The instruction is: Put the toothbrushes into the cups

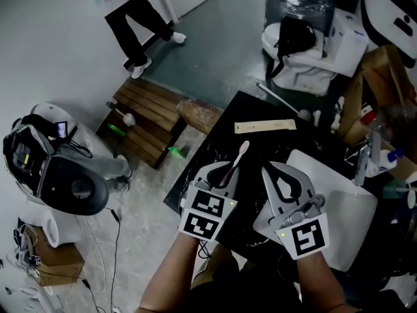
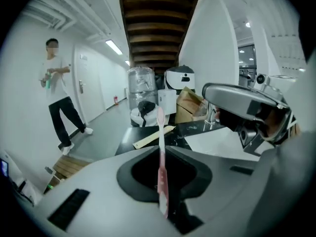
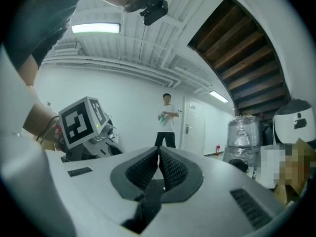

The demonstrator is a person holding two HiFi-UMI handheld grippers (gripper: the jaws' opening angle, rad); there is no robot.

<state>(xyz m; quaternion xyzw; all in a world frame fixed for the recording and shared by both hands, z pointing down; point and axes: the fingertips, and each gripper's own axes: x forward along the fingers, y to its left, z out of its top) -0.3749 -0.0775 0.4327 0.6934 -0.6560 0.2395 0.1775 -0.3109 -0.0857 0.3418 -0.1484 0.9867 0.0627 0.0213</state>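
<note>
Up at upper left, bystander [image 1: 140, 25]: a person stands on the grey floor, well apart from the work.
Left gripper [image 1: 218, 175]: left of centre, jaws clamped on the handle of the pink toothbrush [image 1: 236, 160].
Pink toothbrush: gripped near its lower end, its long bristle end jutting toward the top of the frame over the black counter [image 1: 260, 142]; it is in no cup.
Right gripper [image 1: 283, 181]: right of centre, just beside the left one, jaws pressed together with nothing between them.
White slab [image 1: 335, 207]: at lower right, with a tap [image 1: 362, 158] standing above it.
Cups: none can be made out in any view.
Slip risk: with so much brush beyond the pinch, a knock or quick swing would likely pivot it in the jaws or drop it.
Collision risk: moving rightward, the jutting head could clip the neighbouring gripper or the tap.
Placement risk: a light cup may tip on a slanted entry, and the closed right gripper is not placed to steady it.
</note>
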